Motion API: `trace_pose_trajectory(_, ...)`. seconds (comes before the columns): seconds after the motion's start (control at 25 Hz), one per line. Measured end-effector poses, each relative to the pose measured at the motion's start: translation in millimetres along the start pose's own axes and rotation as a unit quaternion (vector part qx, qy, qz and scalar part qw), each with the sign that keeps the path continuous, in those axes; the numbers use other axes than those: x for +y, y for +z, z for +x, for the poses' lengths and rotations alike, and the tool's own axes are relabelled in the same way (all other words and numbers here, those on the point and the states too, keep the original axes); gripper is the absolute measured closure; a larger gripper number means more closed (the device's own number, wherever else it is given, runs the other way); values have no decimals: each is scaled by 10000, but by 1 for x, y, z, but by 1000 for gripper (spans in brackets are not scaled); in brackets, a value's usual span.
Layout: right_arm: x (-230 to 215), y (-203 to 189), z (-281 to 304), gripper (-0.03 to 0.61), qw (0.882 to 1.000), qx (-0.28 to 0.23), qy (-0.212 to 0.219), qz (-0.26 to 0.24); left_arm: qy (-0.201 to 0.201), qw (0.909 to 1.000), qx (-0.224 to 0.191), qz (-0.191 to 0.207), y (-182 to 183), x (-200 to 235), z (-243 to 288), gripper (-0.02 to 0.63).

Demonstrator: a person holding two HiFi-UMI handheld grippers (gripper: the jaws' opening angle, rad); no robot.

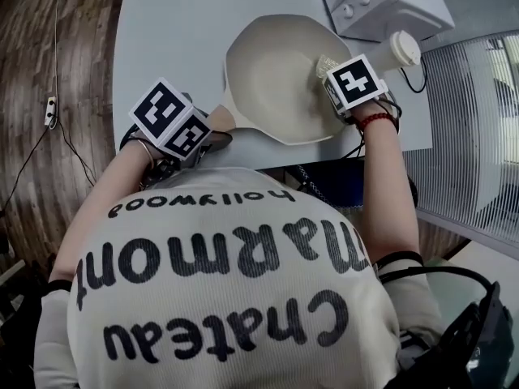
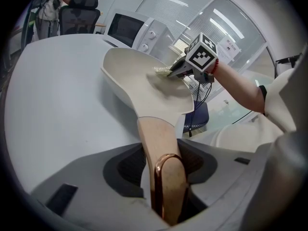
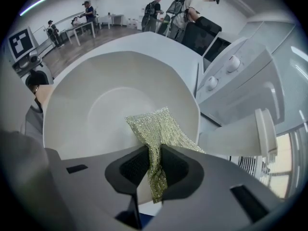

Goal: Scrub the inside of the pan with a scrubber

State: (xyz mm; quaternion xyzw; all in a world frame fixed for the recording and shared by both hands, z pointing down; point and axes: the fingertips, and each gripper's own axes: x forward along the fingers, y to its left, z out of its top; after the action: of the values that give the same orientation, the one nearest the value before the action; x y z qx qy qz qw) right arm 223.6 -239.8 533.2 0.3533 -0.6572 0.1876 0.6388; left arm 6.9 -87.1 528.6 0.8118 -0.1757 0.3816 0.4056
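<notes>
A: The left gripper (image 2: 163,179), jaws closed on the handle (image 2: 156,138), steadies the pan (image 1: 272,79) on the tabletop (image 1: 162,39). What is the hazard?

B: Scrubbing pressure could twist that handle. The right gripper (image 3: 153,165) has its jaws pinched on a thin fold of the scrubber (image 3: 156,129) at the pan's inner wall, and the fold may pull free.

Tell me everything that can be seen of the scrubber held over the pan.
The scrubber is a thin, flat pad of glittering gold-green mesh that looks like metallic woven fabric. The right gripper pinches its lower part between closed jaws, and a short end hangs below them. The wider upper part fans out, slightly folded, and appears to lie against the inner wall of the cream pan near its rim. Whether it is wet cannot be told.
</notes>
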Motion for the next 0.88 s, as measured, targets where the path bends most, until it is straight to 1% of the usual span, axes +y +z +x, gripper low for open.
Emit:
trace_pose_trajectory(0.16, -20, 5, -14, 512, 9989, -291, -370, -4, -82, 9998, 156, 68, -3, 1, -5, 416)
trace_pose_trajectory(0.36, -33, 13, -30, 511, 9962, -653, -474, 322, -213, 9994, 243, 126, -5, 3, -7, 422)
trace_pose_trajectory(0.4, -33, 18, -37, 512, 9949, -819, -417, 415, -260, 9993, 244, 123, -4, 3, -8, 423)
trace_pose_trajectory(0.44, -31, 24, -45, 512, 9928, -1039, -266, 528, -301, 9992, 242, 122, -3, 3, -8, 425)
trace_pose_trajectory(0.48, -25, 31, -53, 512, 9896, -1283, -3, 645, -333, 9991, 236, 120, -2, 3, -8, 425)
trace_pose_trajectory(0.52, -13, 39, -59, 512, 9851, -1507, 377, 740, -358, 9990, 229, 113, -1, 3, -8, 425)
trace_pose_trajectory(0.6, 30, 56, -65, 512, 9710, -1766, 1420, 768, -387, 9990, 220, 87, -1, 3, -7, 426)
trace_pose_trajectory(0.64, 57, 63, -65, 511, 9606, -1788, 2001, 729, -394, 9989, 223, 82, -1, 4, -8, 426)
trace_pose_trajectory(0.72, 107, 74, -65, 512, 9338, -1682, 3071, 738, -415, 9988, 231, 101, -1, 4, -9, 426)
trace_pose_trajectory(0.76, 128, 78, -64, 512, 9194, -1586, 3507, 805, -432, 9987, 236, 118, -1, 4, -9, 426)
trace_pose_trajectory(0.8, 144, 81, -62, 512, 9070, -1482, 3842, 880, -452, 9986, 242, 131, -2, 3, -10, 426)
trace_pose_trajectory(0.84, 157, 83, -58, 512, 8985, -1373, 4063, 939, -475, 9985, 250, 137, -3, 3, -10, 426)
trace_pose_trajectory(0.88, 166, 85, -52, 512, 8939, -1254, 4189, 984, -496, 9983, 257, 137, -4, 3, -11, 428)
